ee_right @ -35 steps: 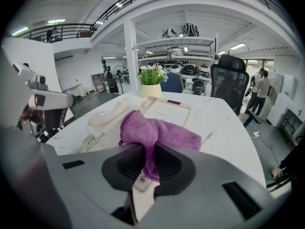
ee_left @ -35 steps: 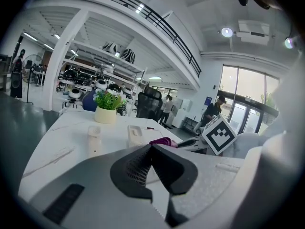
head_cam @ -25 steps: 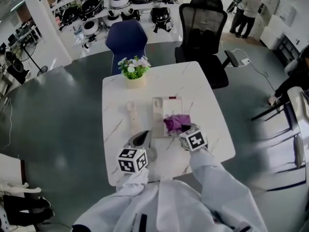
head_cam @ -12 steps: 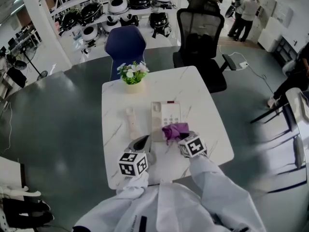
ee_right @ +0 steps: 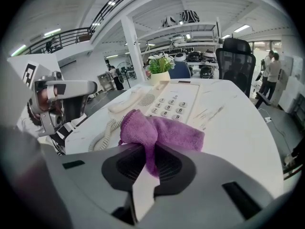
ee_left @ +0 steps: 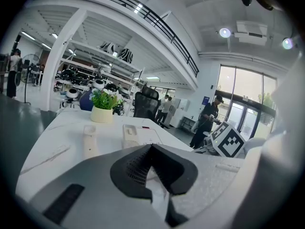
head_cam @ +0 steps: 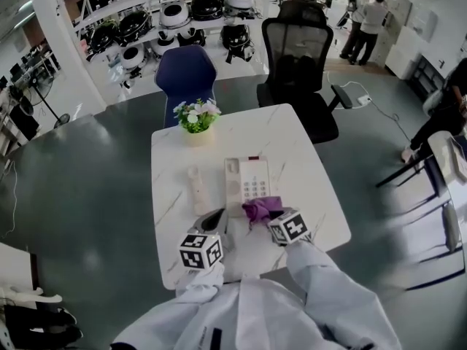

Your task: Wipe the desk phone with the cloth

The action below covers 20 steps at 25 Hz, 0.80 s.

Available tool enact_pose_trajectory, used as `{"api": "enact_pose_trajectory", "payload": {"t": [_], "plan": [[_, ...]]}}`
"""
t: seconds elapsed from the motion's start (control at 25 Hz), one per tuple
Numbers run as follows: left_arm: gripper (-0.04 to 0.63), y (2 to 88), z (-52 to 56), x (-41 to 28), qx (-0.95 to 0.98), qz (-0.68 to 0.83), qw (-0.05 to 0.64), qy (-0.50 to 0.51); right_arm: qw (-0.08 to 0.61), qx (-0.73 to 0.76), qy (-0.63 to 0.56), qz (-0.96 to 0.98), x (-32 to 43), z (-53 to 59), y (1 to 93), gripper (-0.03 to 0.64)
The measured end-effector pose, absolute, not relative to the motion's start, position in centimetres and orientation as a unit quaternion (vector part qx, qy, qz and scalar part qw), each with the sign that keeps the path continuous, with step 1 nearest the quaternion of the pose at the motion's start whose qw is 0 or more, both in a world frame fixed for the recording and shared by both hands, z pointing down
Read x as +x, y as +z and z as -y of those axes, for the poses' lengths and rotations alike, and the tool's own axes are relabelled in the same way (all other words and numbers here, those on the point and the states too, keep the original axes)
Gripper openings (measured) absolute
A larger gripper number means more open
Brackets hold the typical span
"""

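Two tongs: right tongs (ee_right: 150, 165) clamp a scrunched purple cloth (ee_right: 164, 130) at the white desk phone (ee_right: 174, 103) mid-frame, left tongs (ee_left: 153, 182) clenched empty.

You wear a pale grey long-sleeved coat (head_cam: 252, 312), its sleeves (head_cam: 325, 279) running to your left gripper (head_cam: 214, 219) and right gripper (head_cam: 267, 214), each a light grey moulded shell with black ridged pads (ee_left: 132, 168) lining its jaws and a cube (head_cam: 201, 250) of black-and-white square markers.
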<state>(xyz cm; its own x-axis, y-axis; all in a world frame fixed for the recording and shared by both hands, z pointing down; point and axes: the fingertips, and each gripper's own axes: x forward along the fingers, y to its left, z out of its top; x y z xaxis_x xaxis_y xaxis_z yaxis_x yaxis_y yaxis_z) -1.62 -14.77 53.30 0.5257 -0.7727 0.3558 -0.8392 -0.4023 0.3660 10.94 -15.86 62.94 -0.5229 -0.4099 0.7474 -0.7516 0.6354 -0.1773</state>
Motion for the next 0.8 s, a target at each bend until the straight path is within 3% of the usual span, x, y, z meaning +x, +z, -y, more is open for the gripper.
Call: {"api": "enact_pose_trajectory", "payload": {"t": [0.48, 0.8], "plan": [[-0.002, 53.4, 14.8, -1.3, 0.838, 0.479, 0.254, 0.065, 0.341, 0.333, 0.275, 0.835, 11.0, 14.4, 63.5, 0.037], [-0.002, 52.9, 15.0, -2.1, 0.837, 0.485, 0.246, 0.062, 0.274, 0.323, 0.313, 0.85, 10.6, 13.6, 61.8, 0.037]]}}
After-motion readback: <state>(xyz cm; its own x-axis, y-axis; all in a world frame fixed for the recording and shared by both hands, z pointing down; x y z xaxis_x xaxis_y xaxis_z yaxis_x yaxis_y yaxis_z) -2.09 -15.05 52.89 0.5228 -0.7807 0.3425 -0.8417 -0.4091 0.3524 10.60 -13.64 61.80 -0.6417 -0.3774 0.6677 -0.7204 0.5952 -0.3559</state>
